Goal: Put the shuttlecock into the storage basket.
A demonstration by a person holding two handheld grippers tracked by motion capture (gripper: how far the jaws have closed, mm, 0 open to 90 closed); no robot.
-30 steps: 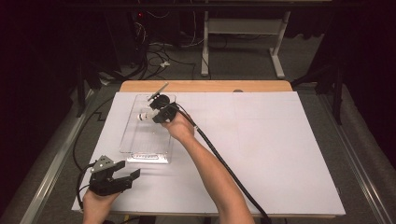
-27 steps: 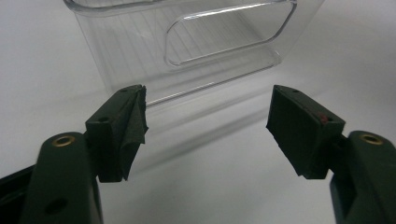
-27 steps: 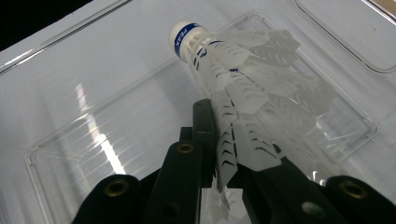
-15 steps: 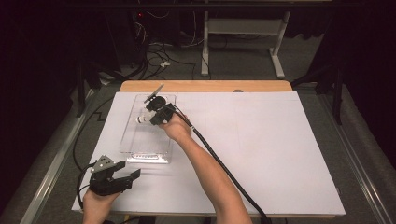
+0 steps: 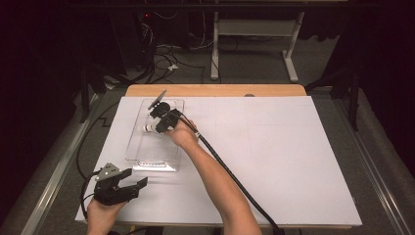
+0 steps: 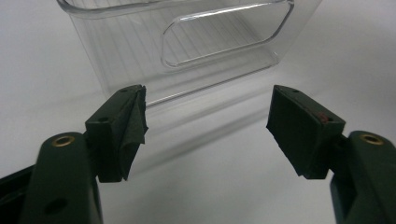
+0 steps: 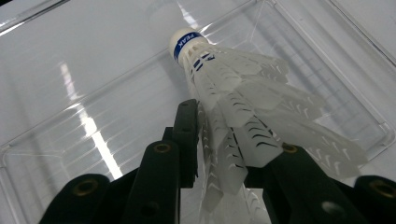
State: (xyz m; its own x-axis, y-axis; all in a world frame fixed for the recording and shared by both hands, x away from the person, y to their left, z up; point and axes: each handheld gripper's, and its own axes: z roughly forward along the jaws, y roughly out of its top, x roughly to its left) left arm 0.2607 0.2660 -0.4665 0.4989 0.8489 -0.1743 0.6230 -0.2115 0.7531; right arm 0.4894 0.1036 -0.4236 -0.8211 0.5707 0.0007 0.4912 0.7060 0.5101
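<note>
A white shuttlecock (image 7: 233,102) is seen between the just-opening jaws of the right gripper (image 7: 233,154), over the clear plastic bin (image 5: 142,147); pad contact cannot be told. The left gripper (image 6: 205,126) is held open, empty.

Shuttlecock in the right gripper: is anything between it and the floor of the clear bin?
Nothing visible. The shuttlecock sits between the right gripper's just-opening fingers, cork end down toward the clear bin's bare floor.
</note>
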